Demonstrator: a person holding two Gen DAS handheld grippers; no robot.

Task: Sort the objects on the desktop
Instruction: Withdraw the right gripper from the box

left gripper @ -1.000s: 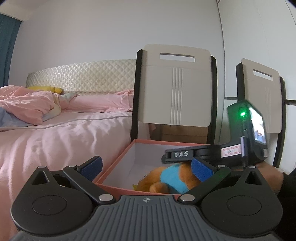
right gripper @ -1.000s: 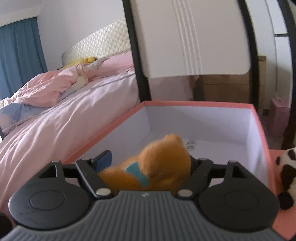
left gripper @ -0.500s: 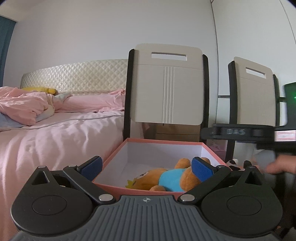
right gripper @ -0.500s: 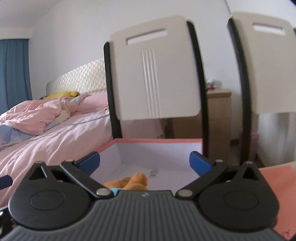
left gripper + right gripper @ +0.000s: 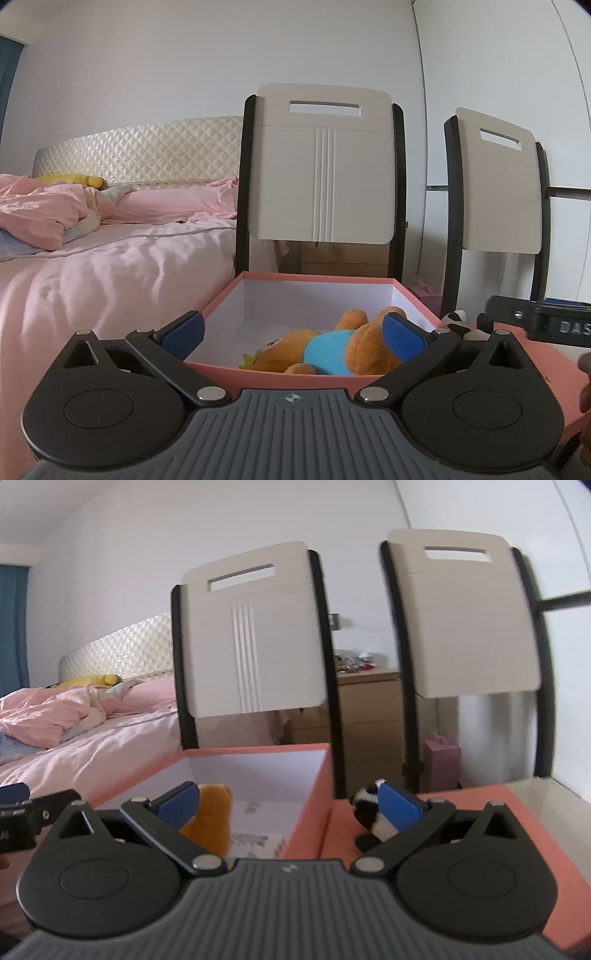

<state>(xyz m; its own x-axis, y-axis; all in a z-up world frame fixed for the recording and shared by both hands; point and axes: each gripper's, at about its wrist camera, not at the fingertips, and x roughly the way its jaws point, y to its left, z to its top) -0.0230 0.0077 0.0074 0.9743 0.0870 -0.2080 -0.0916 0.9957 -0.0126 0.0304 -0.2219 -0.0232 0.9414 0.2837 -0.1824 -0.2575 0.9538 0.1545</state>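
An orange plush toy (image 5: 325, 350) in a blue shirt lies on its side inside the open pink box (image 5: 317, 277) with white walls. My left gripper (image 5: 291, 328) hangs open just before the box's near wall, with nothing between its blue pads. My right gripper (image 5: 290, 803) is open wide and empty, level with the box's right wall (image 5: 314, 805). Past its left finger shows the orange toy (image 5: 212, 819). Behind its right finger a small black-and-white panda plush (image 5: 369, 812) stands on the pink surface beside the box. In the left wrist view the panda (image 5: 458, 319) peeks out right of the box.
Two cream chair backs with black frames (image 5: 325, 166) (image 5: 498, 184) stand behind the box. A bed with pink bedding (image 5: 92, 266) fills the left. A wooden dresser (image 5: 369, 709) and a small pink case (image 5: 441, 764) sit behind the chairs. A hand (image 5: 585, 384) shows at the right edge.
My right gripper opened, let go of the orange toy, and drew back and to the right, out of the box. The toy now lies in the box. My left gripper barely moved.
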